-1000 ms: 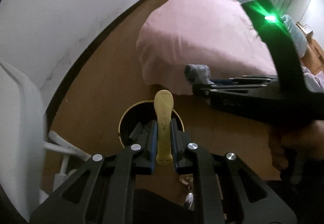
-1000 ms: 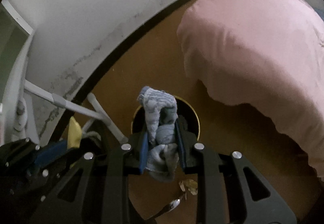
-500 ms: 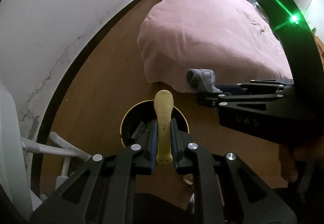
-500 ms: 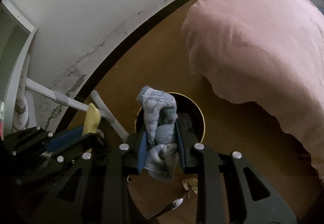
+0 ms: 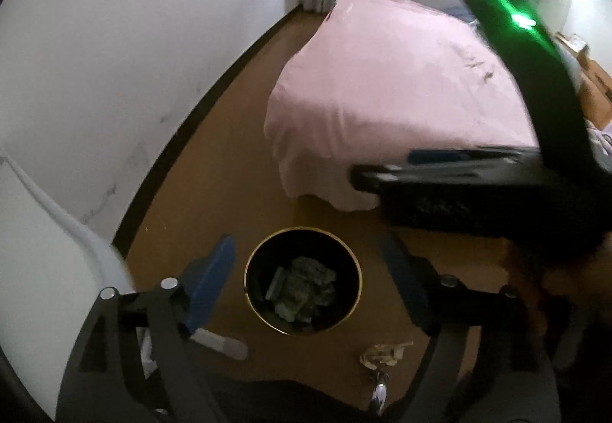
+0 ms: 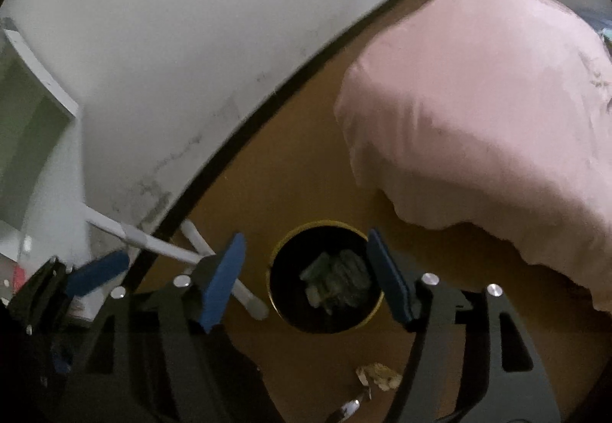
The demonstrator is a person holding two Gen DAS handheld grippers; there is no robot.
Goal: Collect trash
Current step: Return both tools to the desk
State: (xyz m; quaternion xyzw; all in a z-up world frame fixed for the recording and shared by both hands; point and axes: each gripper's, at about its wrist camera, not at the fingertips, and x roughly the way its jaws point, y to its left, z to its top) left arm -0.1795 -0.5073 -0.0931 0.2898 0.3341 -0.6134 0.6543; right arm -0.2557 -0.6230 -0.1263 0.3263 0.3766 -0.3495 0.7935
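Both hand-held grippers, left (image 5: 306, 281) and right (image 6: 306, 279), hang spread wide and empty over the round black gold-rimmed bin (image 5: 303, 279); the crumpled beige paper scrap (image 5: 384, 353) lies on the floor just nearer, right-hand side closer I reckon.

Black bin (image 5: 346, 316) (gold rim), pink bedspread (image 5: 390, 86).

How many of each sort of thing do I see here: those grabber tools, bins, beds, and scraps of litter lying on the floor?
Grabber tools: 2, the left gripper and the right gripper, both open and holding nothing
Bins: 1, the black bin with trash inside
Beds: 1, the pink bed
Floor litter: 1, the crumpled scrap
Total: 5
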